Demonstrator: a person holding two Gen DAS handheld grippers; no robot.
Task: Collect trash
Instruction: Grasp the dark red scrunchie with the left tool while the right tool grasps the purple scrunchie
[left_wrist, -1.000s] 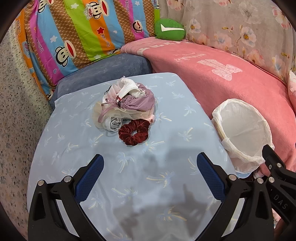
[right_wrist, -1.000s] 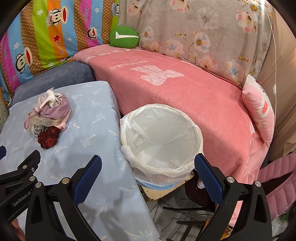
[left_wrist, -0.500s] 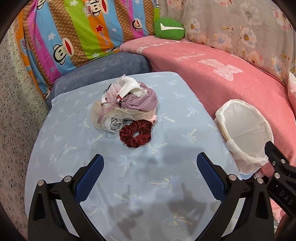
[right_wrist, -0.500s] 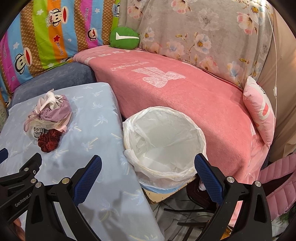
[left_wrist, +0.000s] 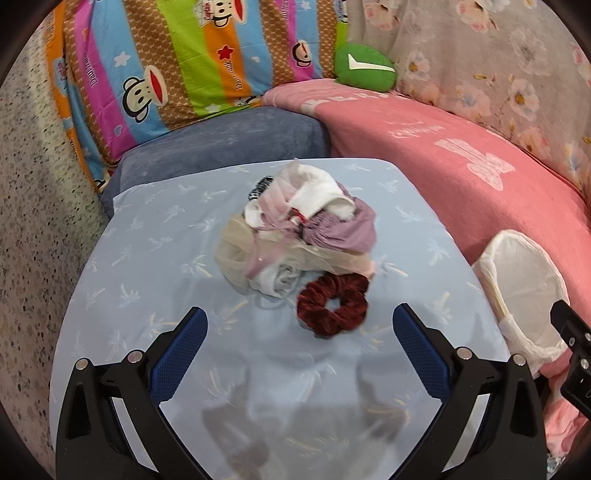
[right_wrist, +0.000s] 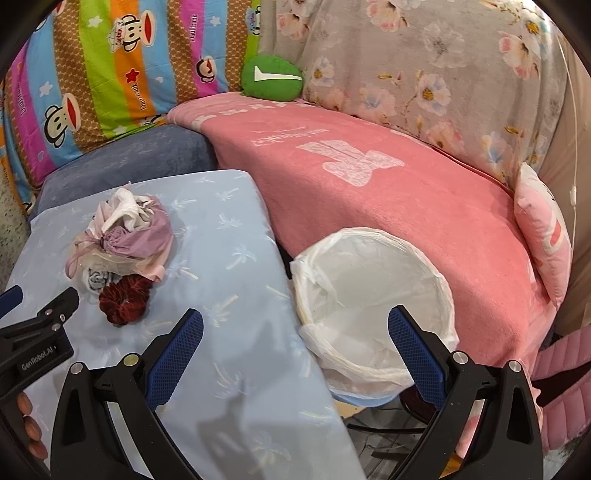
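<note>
A pile of crumpled cloth and bags (left_wrist: 295, 229) lies on the light blue table (left_wrist: 147, 258), with a dark red scrunchie (left_wrist: 332, 304) at its near edge. The pile (right_wrist: 122, 236) and scrunchie (right_wrist: 123, 299) also show in the right wrist view. My left gripper (left_wrist: 299, 336) is open and empty, just short of the scrunchie. My right gripper (right_wrist: 295, 332) is open and empty, above the near rim of a white-lined trash bin (right_wrist: 373, 306) beside the table. The bin shows at the right in the left wrist view (left_wrist: 521, 291).
A pink-blanketed sofa (right_wrist: 388, 177) runs behind the bin and table, with a green cushion (right_wrist: 271, 77), a pink pillow (right_wrist: 543, 229) and a striped monkey-print cover (left_wrist: 166, 66). A blue-grey seat (left_wrist: 221, 147) sits behind the table.
My left gripper has moved forward toward the pile and scrunchie, which now look larger and closer. My right gripper has shifted slightly; the bin sits nearer its fingers. Both stay open.
</note>
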